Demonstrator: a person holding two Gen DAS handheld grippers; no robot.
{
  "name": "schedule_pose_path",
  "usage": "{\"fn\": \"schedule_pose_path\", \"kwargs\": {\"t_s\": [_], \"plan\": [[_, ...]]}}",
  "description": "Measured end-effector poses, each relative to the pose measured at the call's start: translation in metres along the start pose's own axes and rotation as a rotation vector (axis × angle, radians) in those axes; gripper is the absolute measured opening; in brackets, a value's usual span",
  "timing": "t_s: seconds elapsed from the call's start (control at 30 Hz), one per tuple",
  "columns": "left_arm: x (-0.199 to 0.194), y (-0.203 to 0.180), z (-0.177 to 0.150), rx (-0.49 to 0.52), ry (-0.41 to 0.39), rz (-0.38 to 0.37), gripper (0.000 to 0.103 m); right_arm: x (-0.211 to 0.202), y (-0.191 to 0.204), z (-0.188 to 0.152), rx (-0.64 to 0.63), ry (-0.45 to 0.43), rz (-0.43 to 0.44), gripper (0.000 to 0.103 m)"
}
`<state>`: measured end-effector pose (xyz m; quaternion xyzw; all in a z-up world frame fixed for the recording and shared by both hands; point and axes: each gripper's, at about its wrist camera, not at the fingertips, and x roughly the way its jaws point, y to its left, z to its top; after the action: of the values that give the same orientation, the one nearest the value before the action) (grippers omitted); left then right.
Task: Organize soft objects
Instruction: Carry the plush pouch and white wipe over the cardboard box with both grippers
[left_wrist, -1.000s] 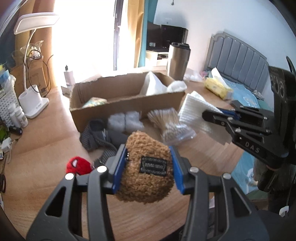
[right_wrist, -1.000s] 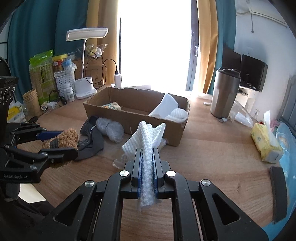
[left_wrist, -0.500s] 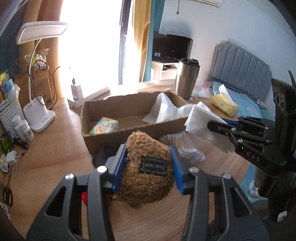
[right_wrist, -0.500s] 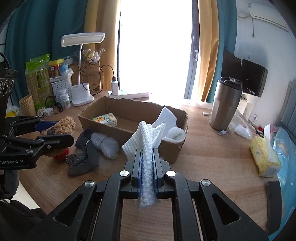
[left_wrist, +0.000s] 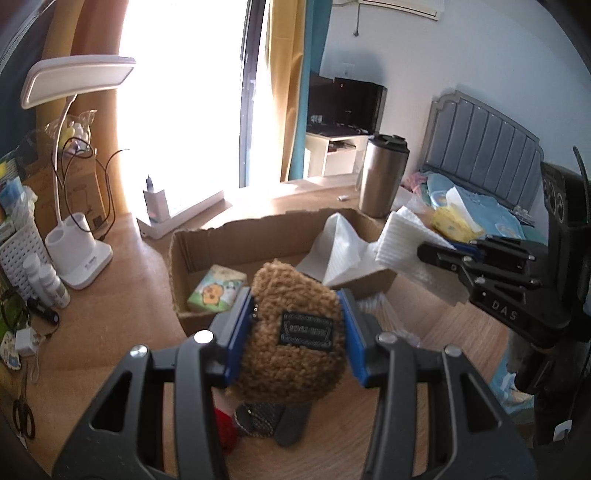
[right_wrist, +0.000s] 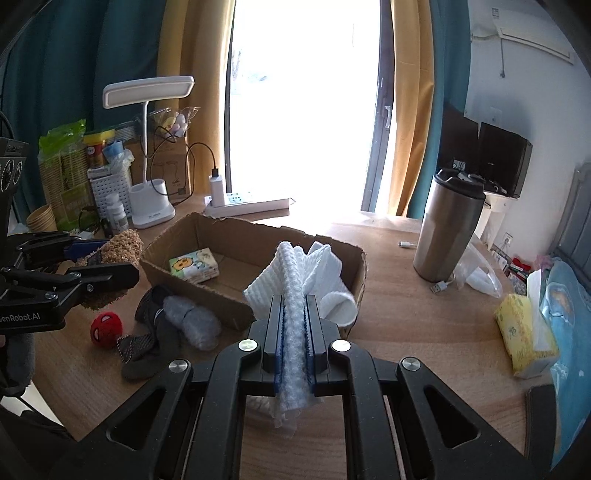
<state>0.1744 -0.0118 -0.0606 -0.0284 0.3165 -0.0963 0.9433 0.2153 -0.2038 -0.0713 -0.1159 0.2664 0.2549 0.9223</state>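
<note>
Your left gripper pinches a brown fuzzy plush between its blue pads, which press into both sides of it; a black patch on the plush faces the left wrist camera. The plush hangs above the desk, in front of the near wall of the cardboard box. From the right wrist view the same plush sits left of the box's near left corner, clear of the rim.

Your right gripper is pressed almost together on a folded white waffle-weave cloth. The cloth stands up out of the jaws and fans toward the box, and a frayed end hangs down behind the pads. In the left wrist view that cloth pokes out ahead of the right gripper at the box's right end.

Inside the box lie a small printed tissue pack near the left end and white fabric bunched at the right end.

On the desk before the box lie a red ball, dark grey socks and a clear bag of something white, close together.

Farther right stand a steel tumbler and, near the desk's edge, a yellow tissue pack. A white desk lamp stands behind the box on the left.
</note>
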Motion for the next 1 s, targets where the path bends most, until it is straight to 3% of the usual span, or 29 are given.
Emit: {"fn": "schedule_pose_path", "kwargs": {"t_s": [0.4, 1.0], "plan": [[0.013, 0.003, 0.024, 0.015, -0.032, 0.007, 0.047, 0.017, -0.016, 0.017, 0.008, -0.015, -0.014, 0.011], [0.048, 0.001, 0.043, 0.027, -0.019, 0.0, 0.047, 0.046, -0.03, 0.027, 0.024, 0.001, 0.011, 0.011]]}}
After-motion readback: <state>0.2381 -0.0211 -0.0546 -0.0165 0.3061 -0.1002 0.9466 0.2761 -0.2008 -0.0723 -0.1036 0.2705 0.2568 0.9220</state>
